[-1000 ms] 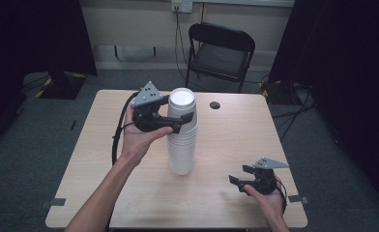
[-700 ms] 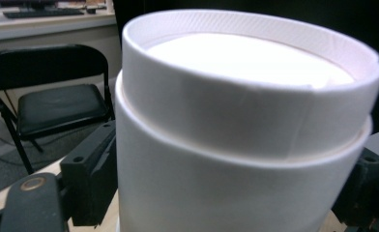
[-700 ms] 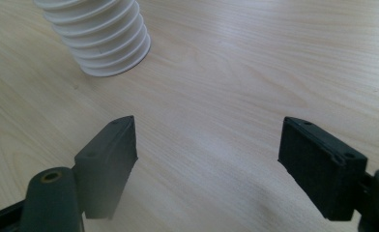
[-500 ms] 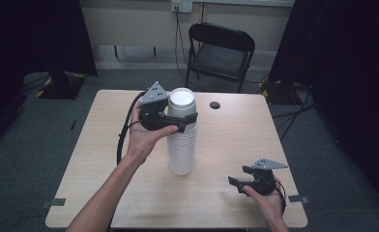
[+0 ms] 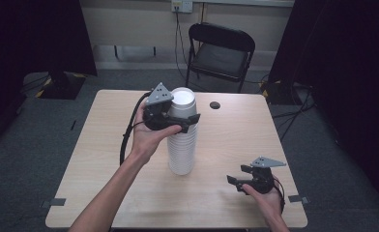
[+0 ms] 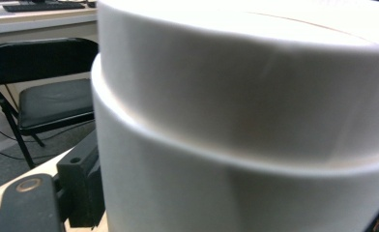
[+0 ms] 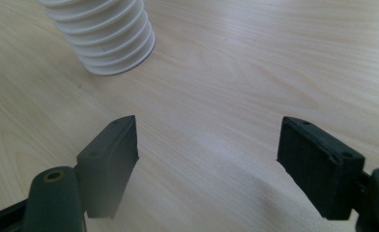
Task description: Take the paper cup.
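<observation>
Left gripper (image 5: 185, 121) clamps the top cup (image 5: 182, 103) of the nested stack (image 5: 182, 150); right gripper (image 5: 241, 175) gapes wide.

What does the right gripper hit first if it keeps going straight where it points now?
Probably the base of the cup stack: the right gripper, open, points over bare table toward it, slightly left of centre; it might just pass beside it.

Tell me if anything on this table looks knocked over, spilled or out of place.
Nothing stands out. The stack of white cups stands upright on the table, the left gripper closed around its top cup. The right gripper rests open near the table's front edge. A small dark disc lies at the far side.
</observation>
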`<state>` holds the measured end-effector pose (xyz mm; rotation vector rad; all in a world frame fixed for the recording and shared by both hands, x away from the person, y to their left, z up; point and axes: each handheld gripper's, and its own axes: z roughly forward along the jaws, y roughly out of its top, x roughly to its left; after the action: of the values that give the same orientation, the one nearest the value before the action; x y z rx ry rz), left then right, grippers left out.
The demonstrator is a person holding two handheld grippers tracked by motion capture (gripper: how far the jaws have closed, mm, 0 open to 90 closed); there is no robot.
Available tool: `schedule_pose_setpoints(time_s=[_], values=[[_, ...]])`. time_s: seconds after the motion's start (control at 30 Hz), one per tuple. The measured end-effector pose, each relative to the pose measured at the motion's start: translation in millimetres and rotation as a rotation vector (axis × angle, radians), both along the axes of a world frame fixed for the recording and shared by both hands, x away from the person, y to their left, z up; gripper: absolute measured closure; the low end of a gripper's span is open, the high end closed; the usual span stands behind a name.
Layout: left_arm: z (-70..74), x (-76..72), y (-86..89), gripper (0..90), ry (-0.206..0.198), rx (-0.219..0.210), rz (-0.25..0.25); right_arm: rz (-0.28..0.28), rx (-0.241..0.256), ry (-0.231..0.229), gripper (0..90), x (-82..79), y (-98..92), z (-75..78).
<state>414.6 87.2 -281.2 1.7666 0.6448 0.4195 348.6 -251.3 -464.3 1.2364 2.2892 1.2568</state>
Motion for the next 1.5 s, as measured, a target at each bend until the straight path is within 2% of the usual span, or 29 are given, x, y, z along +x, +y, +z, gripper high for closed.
schedule_pose_setpoints(time_s=[0.17,0.3,0.47,0.67,0.8,1.0,1.1,1.23,1.33,1.5], values=[[1.7,-1.2,-0.3,14.6,0.004,0.011,0.005,0.003,0.002,0.001,22.0,-0.4,-1.1,-0.7],[4.0,-0.6,0.3,14.6,0.005,-0.003,0.009,0.001,0.003,-0.001,22.0,-1.0,-0.9,0.1],[12.7,-2.5,3.1,14.7,-0.012,-0.015,0.007,0.002,0.001,-0.002,21.9,-0.5,-1.1,-0.7],[17.3,-4.5,3.7,15.0,-0.029,-0.008,0.009,0.001,0.001,-0.002,22.1,-0.7,-0.9,-0.4],[18.2,-3.5,5.4,15.0,-0.023,-0.031,0.003,-0.002,0.003,-0.001,22.1,-0.7,-1.2,-0.2],[23.5,-4.3,6.7,15.0,-0.037,-0.051,0.006,-0.001,0.003,0.0,22.1,-0.6,-1.3,-0.2],[26.2,-3.7,9.4,15.2,-0.022,-0.093,0.007,-0.001,0.003,-0.001,22.1,-0.7,-1.2,-0.1],[28.9,-4.1,10.0,15.3,-0.025,-0.094,0.005,-0.006,0.001,-0.003,22.1,-0.9,-1.6,0.2],[31.1,-5.9,9.3,15.3,-0.049,-0.071,0.017,-0.008,0.002,-0.002,22.1,-0.7,-1.8,0.1],[36.3,-6.5,11.5,15.4,-0.054,-0.089,0.017,-0.005,0.004,-0.001,22.1,-0.4,-1.8,-0.1]])
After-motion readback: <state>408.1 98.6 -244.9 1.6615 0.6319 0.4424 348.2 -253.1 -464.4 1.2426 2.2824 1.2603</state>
